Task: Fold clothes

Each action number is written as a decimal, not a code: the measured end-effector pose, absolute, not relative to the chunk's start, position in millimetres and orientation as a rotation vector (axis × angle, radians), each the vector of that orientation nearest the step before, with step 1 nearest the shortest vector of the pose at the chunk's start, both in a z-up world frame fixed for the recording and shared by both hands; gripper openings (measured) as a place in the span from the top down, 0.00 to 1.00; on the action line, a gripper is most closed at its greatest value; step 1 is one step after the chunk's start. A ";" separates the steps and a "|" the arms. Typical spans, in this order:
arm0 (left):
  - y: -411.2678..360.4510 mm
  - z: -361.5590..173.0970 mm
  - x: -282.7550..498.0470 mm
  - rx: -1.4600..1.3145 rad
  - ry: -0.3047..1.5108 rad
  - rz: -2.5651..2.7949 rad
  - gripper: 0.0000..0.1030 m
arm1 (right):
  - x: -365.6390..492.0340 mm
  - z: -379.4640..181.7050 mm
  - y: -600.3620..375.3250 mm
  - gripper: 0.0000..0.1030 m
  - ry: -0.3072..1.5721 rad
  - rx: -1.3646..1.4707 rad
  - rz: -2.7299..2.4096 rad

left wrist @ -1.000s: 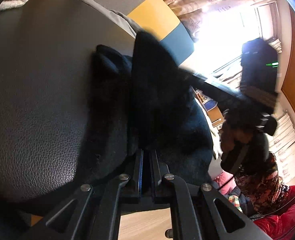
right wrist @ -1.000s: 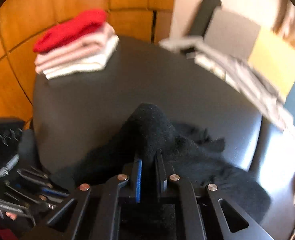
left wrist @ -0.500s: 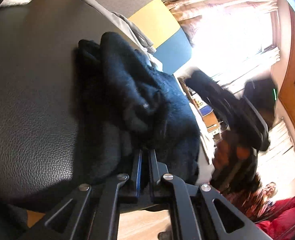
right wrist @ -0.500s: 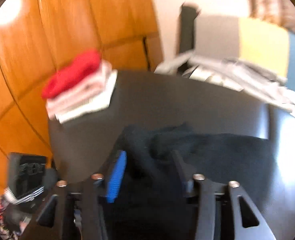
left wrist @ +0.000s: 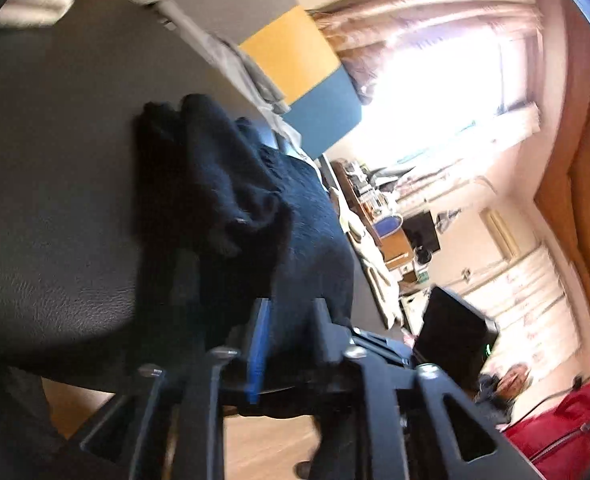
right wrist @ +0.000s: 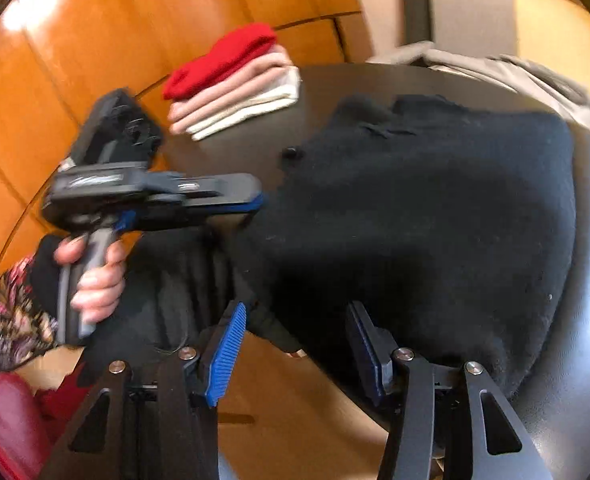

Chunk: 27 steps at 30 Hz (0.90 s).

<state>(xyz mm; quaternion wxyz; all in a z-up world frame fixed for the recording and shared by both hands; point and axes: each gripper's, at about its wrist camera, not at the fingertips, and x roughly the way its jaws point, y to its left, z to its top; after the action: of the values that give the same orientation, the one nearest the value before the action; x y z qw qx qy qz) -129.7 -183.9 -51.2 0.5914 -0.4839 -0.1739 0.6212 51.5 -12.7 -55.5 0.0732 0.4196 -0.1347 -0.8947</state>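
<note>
A fold of the black garment [right wrist: 435,208] is just laid; left gripper [left wrist: 291,320] fingers have been parting, right gripper [right wrist: 295,336] gapes empty. Next: regrip the six-o'clock hem.

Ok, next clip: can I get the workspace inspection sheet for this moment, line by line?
Surface: dark leather-textured table, mostly bare at the far side.
Job's things: black knit garment spread on the table, one edge hanging over the near rim; stack of folded clothes, red on top, at the far corner.
Clutter: grey fabric draped along the table's far edge.
Grippers: left gripper at the garment's edge, its jaws have just been opening, fabric between the fingers in its own view, no longer pinched; right gripper open, above the garment's near edge, holding nothing.
Cables: nothing seen.
Surroundings: wood panel wall, bright window, wood floor.
</note>
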 end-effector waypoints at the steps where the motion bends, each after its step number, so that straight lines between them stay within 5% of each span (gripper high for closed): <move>1: -182.1 -48.2 -125.2 -1.097 -0.365 1.459 0.71 | 51.7 -57.2 -6.9 0.48 -0.443 1.263 -2.705; 3: -176.2 -43.8 -117.6 -1.053 -0.283 1.481 0.58 | 57.3 -56.4 -0.6 0.48 -0.512 1.258 -2.691; 9: -148.3 -51.9 -112.1 -1.084 -0.123 1.542 0.58 | 87.8 -58.5 15.3 0.48 -0.622 1.268 -2.689; 11: -149.9 -59.5 -119.2 -1.126 -0.184 1.526 0.61 | 91.3 -62.5 30.1 0.48 -0.748 1.251 -2.703; 15: -151.5 -75.3 -136.9 -1.244 -0.319 1.445 0.92 | 103.4 -60.7 54.9 0.54 -0.934 1.153 -2.805; 21: -116.1 -85.7 -130.9 -1.260 -0.318 1.381 0.97 | 108.0 -72.5 105.3 0.54 -1.343 0.978 -2.806; 22: -111.3 -85.5 -129.5 -1.256 -0.325 1.367 0.97 | 108.5 -77.0 111.5 0.61 -1.427 0.911 -2.755; 23: -109.4 -82.5 -128.5 -1.247 -0.336 1.354 0.97 | 108.2 -77.6 113.2 0.96 -1.444 0.878 -2.729; 27: -122.1 -43.6 -120.7 -1.137 -0.329 1.333 0.98 | 119.2 -52.1 108.9 0.95 -1.357 0.752 -2.714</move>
<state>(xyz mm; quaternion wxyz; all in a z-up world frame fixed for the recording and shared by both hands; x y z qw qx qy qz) -120.7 -122.1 -43.6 0.6284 -0.4962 -0.1435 0.5816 119.2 108.9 -52.1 0.0077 0.2405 -0.4340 -0.8682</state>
